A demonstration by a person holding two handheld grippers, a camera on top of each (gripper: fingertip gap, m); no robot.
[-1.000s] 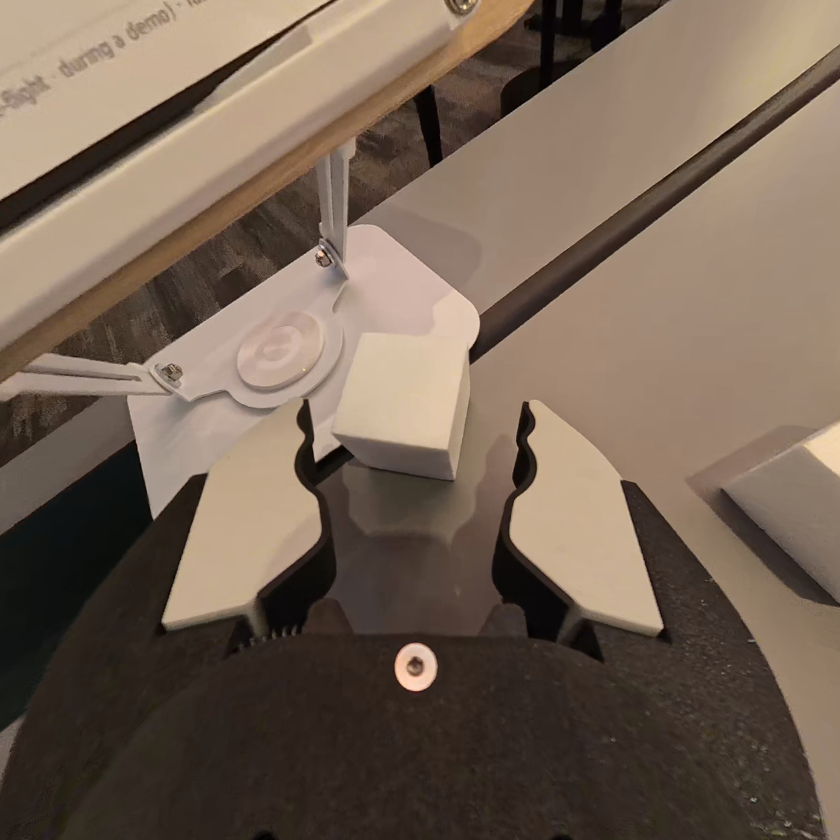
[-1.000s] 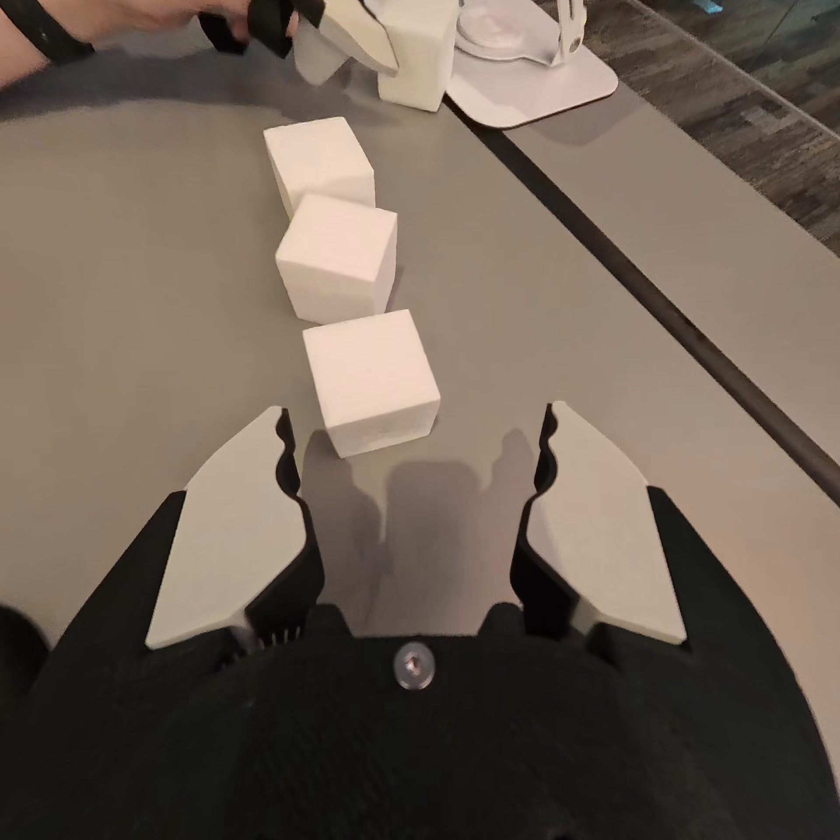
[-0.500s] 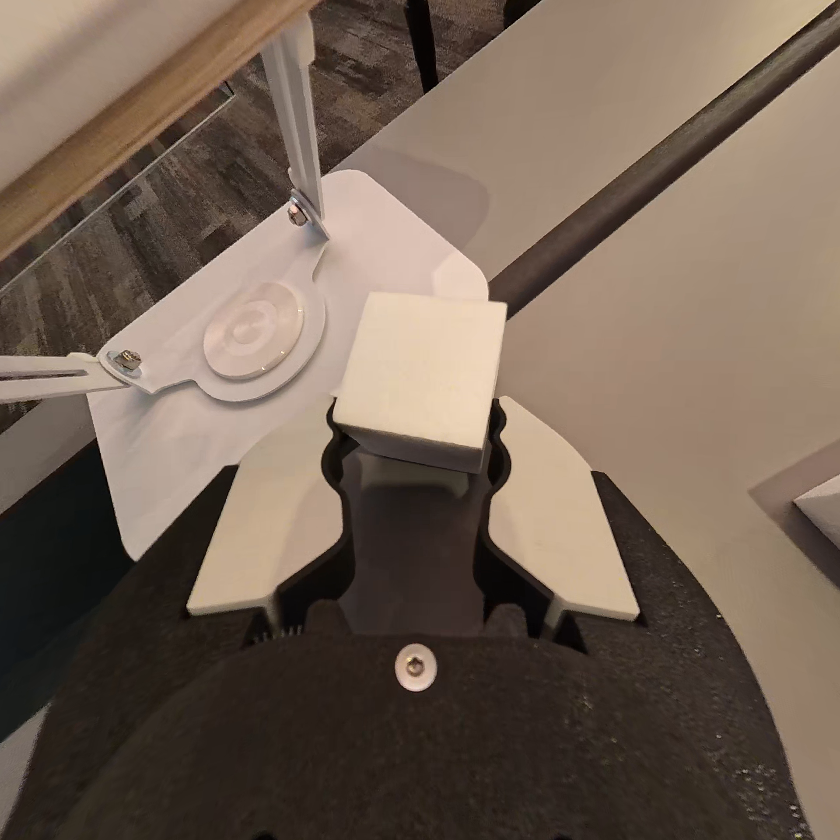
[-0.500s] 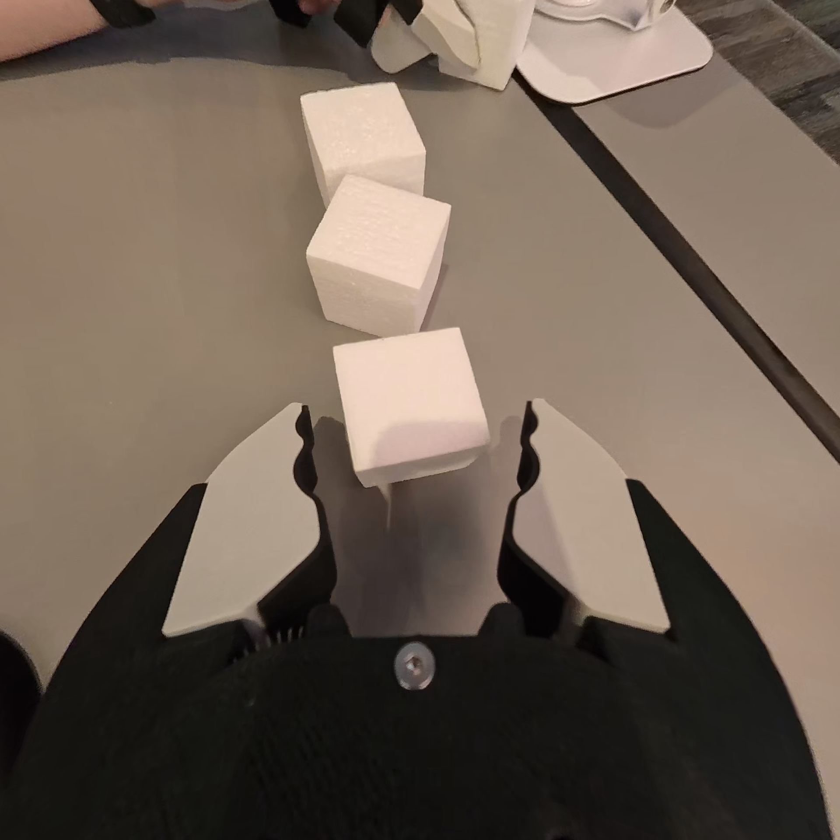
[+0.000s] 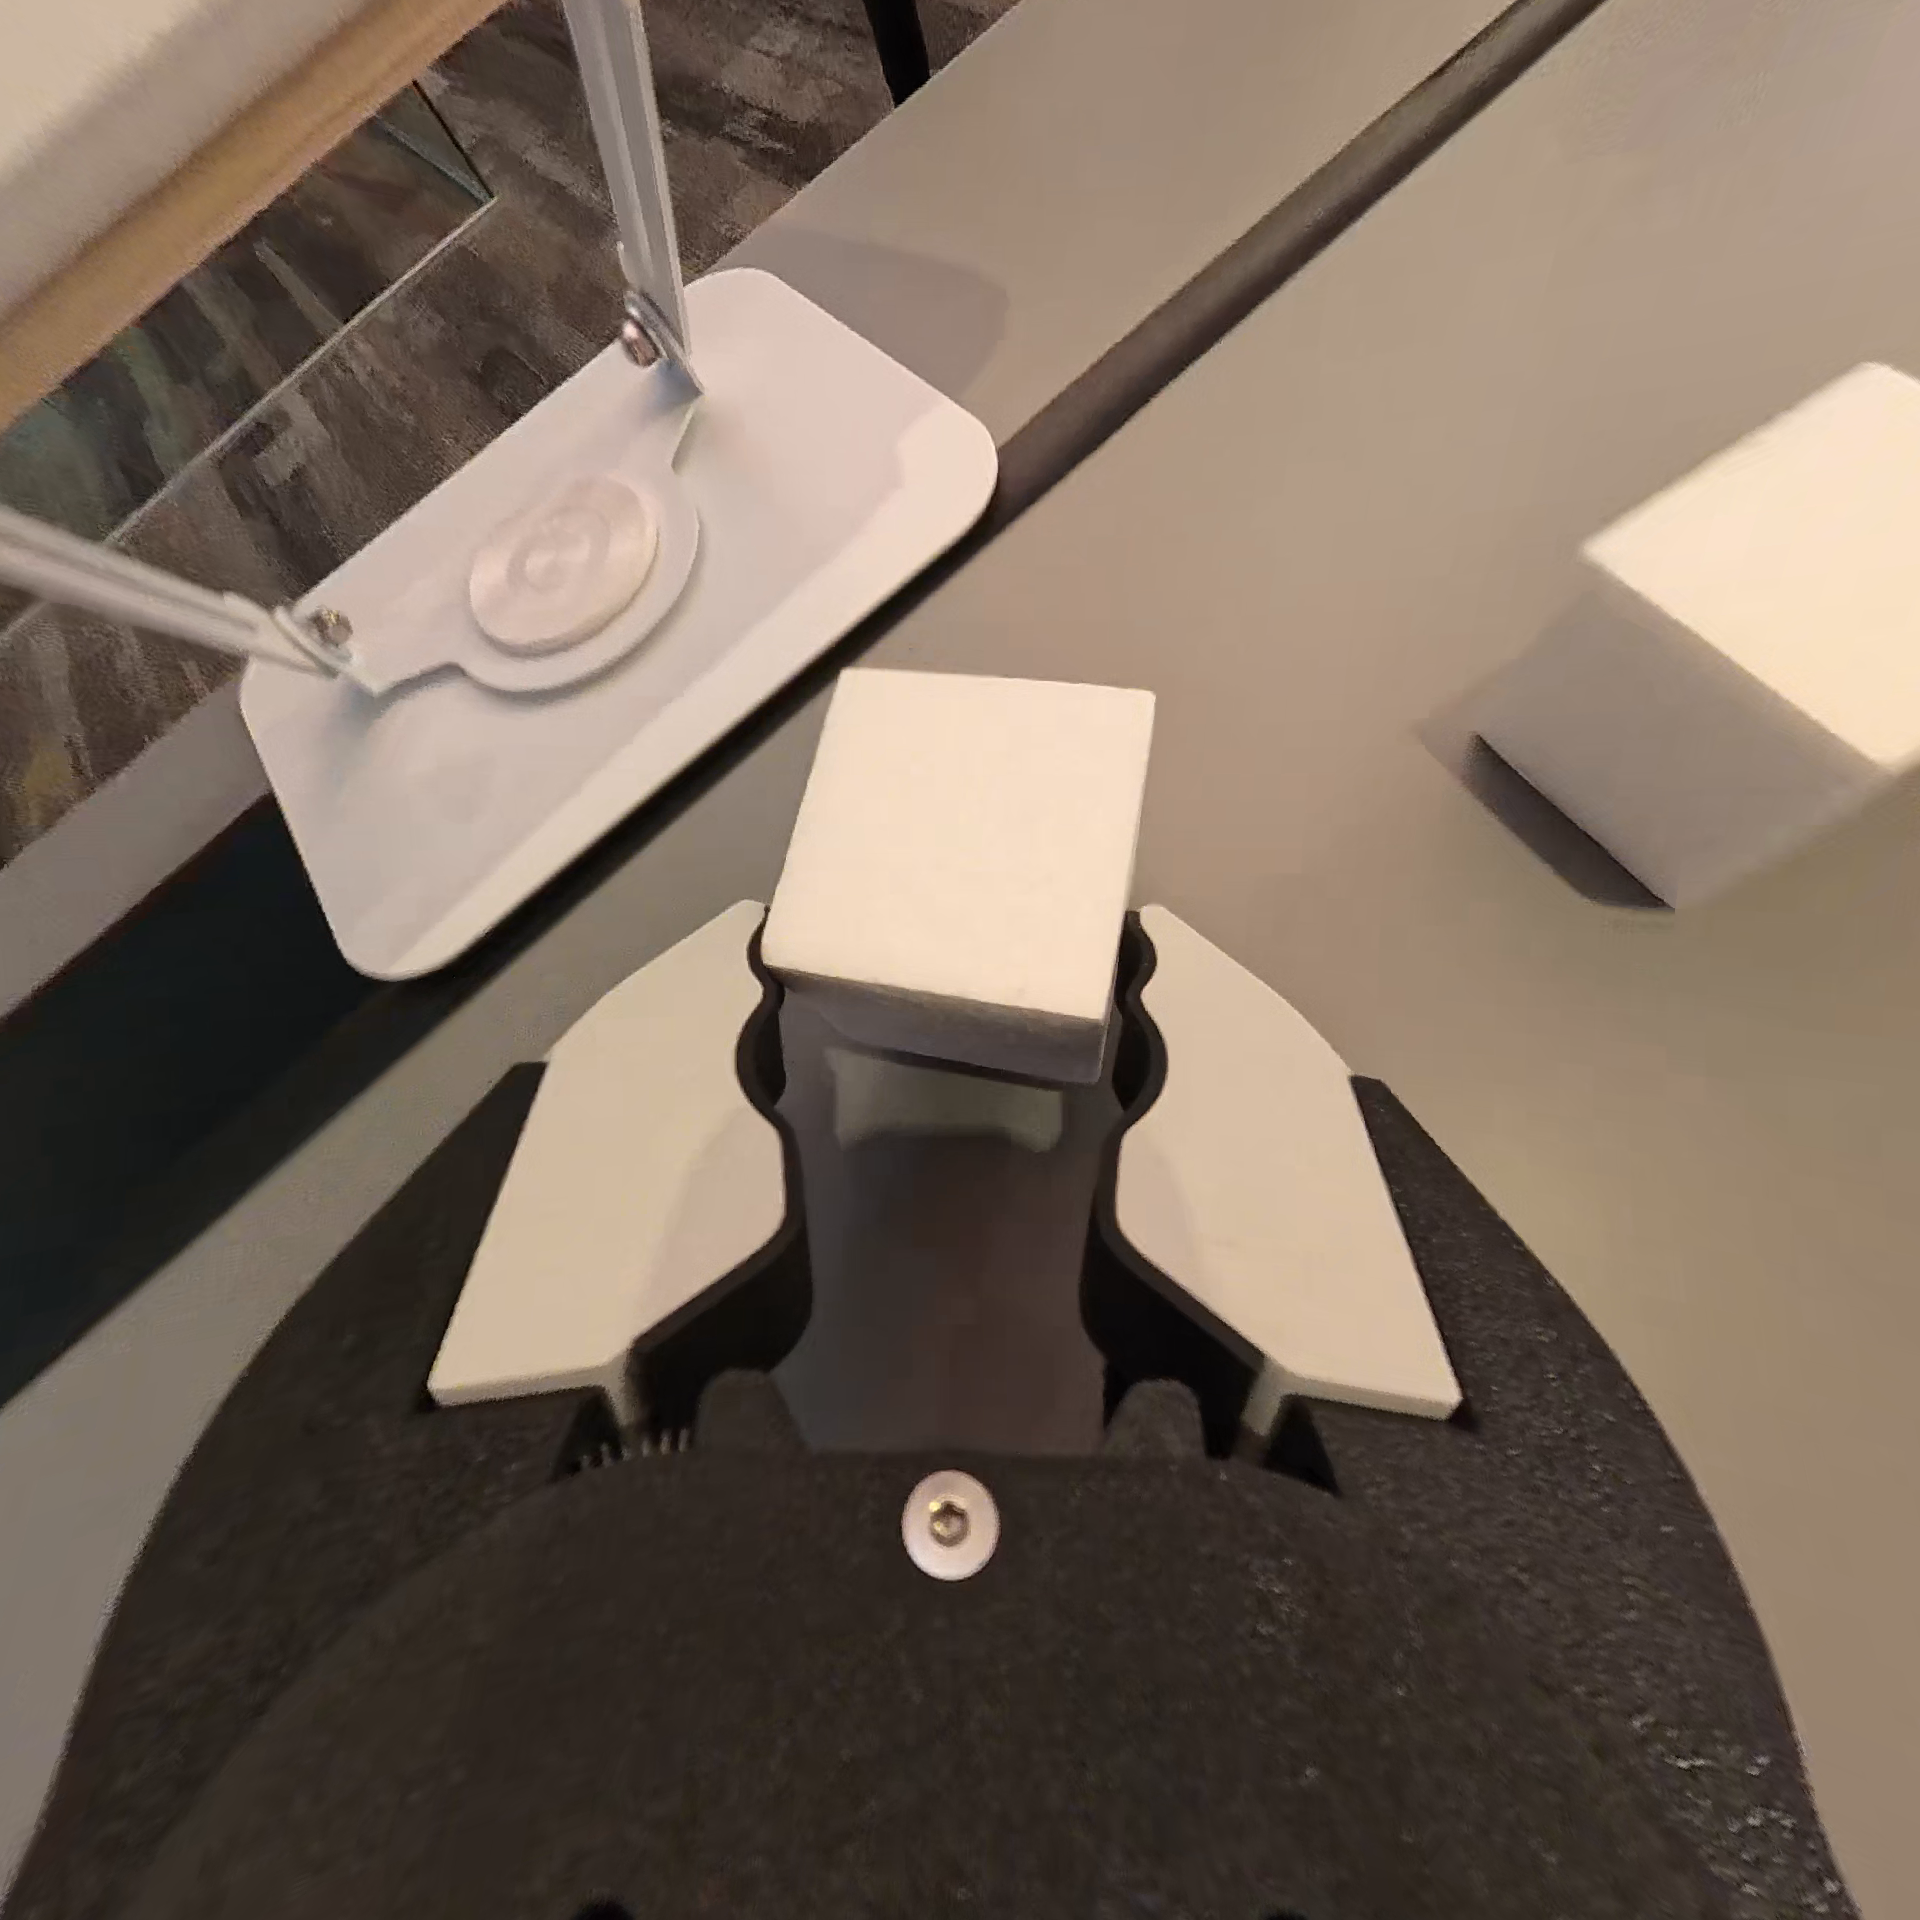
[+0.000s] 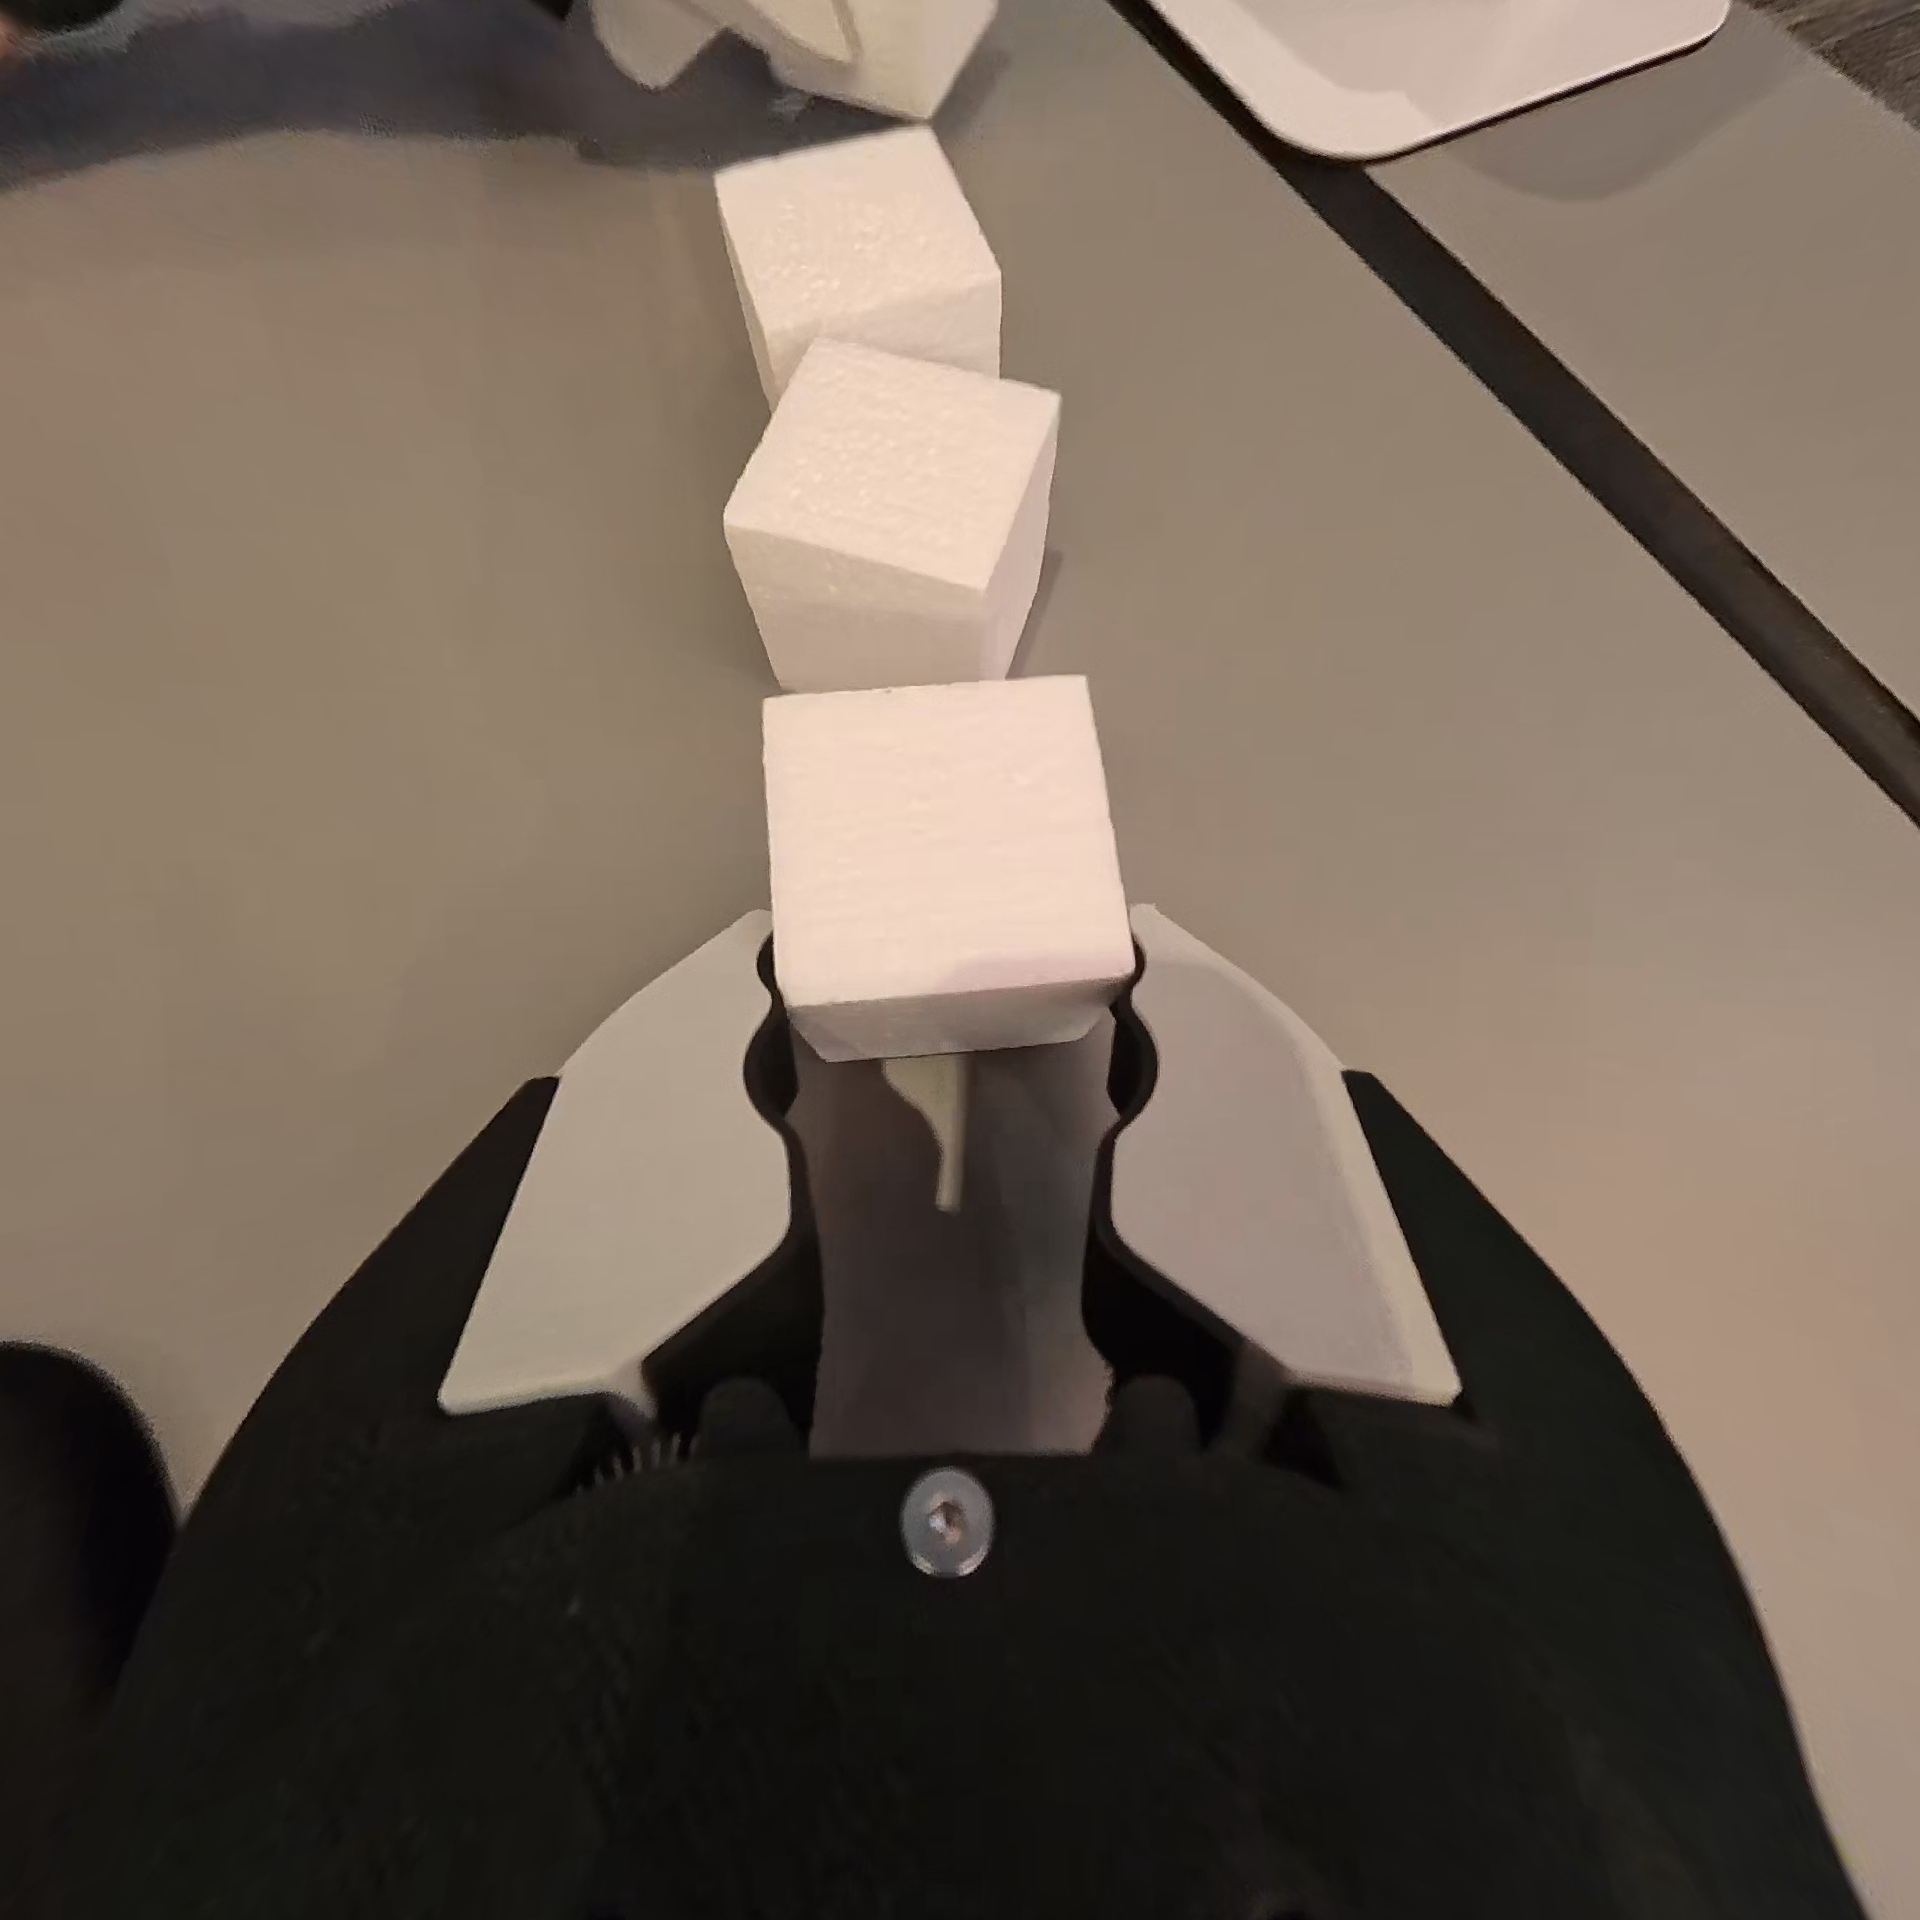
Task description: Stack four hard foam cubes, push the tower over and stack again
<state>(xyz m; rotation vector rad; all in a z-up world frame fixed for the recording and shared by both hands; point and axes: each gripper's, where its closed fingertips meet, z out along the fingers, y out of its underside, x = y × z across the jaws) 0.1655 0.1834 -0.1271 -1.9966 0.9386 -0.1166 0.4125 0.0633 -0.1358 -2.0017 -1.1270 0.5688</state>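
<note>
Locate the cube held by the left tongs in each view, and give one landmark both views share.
Left wrist view: the held cube sits at centre, clamped between the left tongs.
Right wrist view: it shows at the top edge, left of centre, partly cut off.
Shared landmark: the white stand base, upper left in the left view, top right corner in the right.

A plain white hard foam cube point(image 5: 956, 862) with a faintly grainy surface is seen between the pale grey fingers point(image 5: 623, 1174) of the black left hand-held gripper point(image 5: 948, 940). The same black and pale grey are shown by the right hand-held gripper point(image 6: 951, 951), and its white foam cube point(image 6: 935, 842) is finely speckled. The smooth matt worktop point(image 6: 364, 623) is grey-beige, crossed by a dark charcoal seam point(image 6: 1621, 457). A white flat metal stand base point(image 5: 644, 665) is unpatterned.
</note>
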